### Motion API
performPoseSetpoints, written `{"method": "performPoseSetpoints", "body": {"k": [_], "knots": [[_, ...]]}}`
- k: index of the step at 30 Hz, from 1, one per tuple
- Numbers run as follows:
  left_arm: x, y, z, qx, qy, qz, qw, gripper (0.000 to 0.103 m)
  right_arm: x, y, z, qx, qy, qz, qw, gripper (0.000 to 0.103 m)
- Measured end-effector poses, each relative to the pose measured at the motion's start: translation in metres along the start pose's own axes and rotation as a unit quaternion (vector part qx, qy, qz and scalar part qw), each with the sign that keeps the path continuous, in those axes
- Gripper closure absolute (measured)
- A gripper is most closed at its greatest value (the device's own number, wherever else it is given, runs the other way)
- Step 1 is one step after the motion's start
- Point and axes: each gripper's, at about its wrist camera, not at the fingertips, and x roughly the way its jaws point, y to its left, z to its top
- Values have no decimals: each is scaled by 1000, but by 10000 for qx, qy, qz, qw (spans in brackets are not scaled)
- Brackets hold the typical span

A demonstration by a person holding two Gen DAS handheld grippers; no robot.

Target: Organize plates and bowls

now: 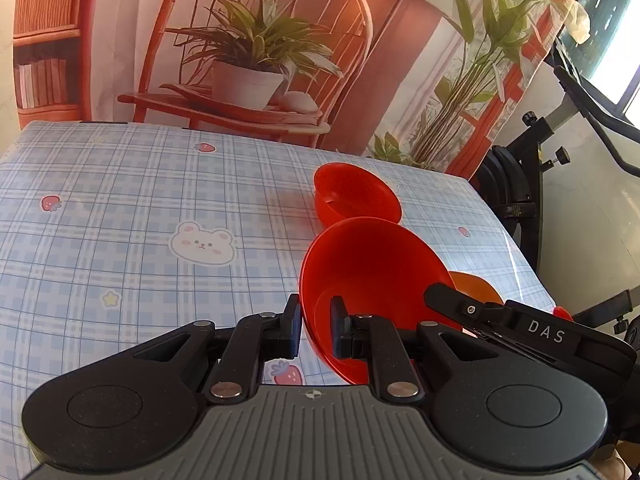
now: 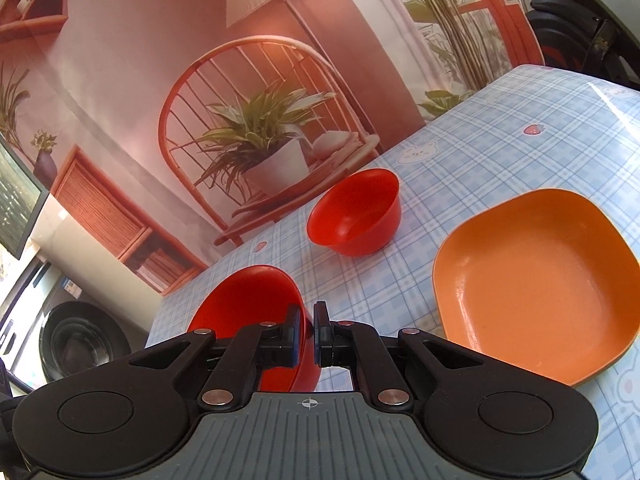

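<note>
My left gripper [image 1: 316, 326] is shut on the left rim of a tilted red bowl [image 1: 372, 264] held just above the checked tablecloth [image 1: 160, 184]. At that bowl's right rim sits the tip of my right gripper [image 1: 434, 294]. In the right wrist view, the right gripper [image 2: 306, 330] is shut on the rim of a red bowl [image 2: 244, 300], apparently the same one. A second red bowl [image 1: 356, 196] [image 2: 356, 212] stands upright farther back on the table. An orange square plate [image 2: 536, 280] lies to the right, partly hidden in the left wrist view [image 1: 476, 288].
A printed backdrop [image 1: 256, 60] of a chair and plants hangs behind the table. Black exercise equipment [image 1: 520, 184] stands off the table's right edge. A small red edge [image 1: 562, 312] shows behind the right gripper. A washing machine [image 2: 84, 344] is beyond the table's left edge.
</note>
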Motion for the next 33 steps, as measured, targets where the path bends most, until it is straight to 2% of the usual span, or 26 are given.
{"method": "performPoseSetpoints", "body": {"k": [9,15,33], "knots": [[13,-6,-4,-40,250,80,9996,87,0,-24,2,316,22,84,9995,96],[14,-1,-6,-252,228,100,9994,87,5,-28,0,395,100,196,9990,96],[21,1,-10,-373,307,125,9988,87,11,-32,0,456,174,176,9987,95]]}}
